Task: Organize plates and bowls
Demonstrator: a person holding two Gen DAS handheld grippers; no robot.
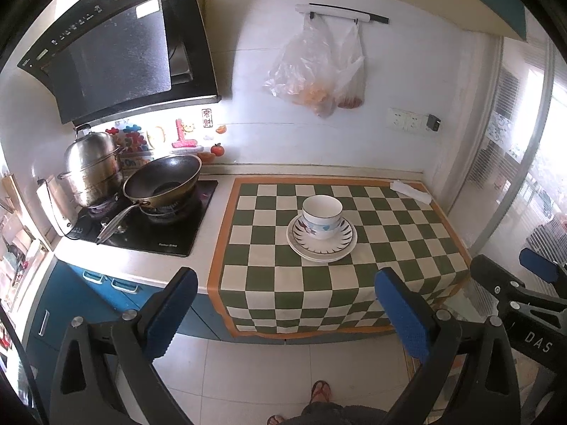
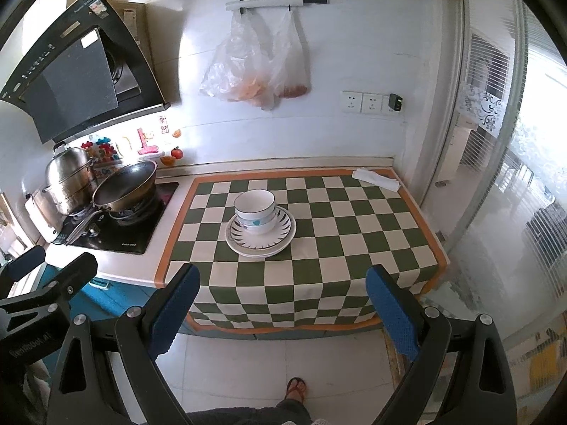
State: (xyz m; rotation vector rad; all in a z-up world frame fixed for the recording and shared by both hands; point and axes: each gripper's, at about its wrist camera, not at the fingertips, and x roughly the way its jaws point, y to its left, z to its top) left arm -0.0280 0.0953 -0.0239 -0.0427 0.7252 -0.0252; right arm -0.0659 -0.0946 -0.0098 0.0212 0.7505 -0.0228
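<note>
white bowls [image 2: 256, 210] sit nested on stacked plates [image 2: 264, 244] mid checked cloth [image 2: 354, 233], bare squares all round, left gripper [image 1: 285, 310] and right gripper [image 2: 281, 304] both wide open, empty

A white wall [image 2: 248, 141] backs a pale counter [image 1: 117, 262] with blue cabinets [image 1: 71, 301] below. A black range hood [image 1: 117, 53] hangs over a black stove [image 1: 152, 233]. Plastic bags [image 2: 255, 67] hang from a wall rail [image 2: 276, 1], near white sockets [image 2: 361, 102]. Pale floor tiles [image 2: 248, 372] lie below, and daylight enters through glass doors [image 2: 514, 177] on the right.
</note>
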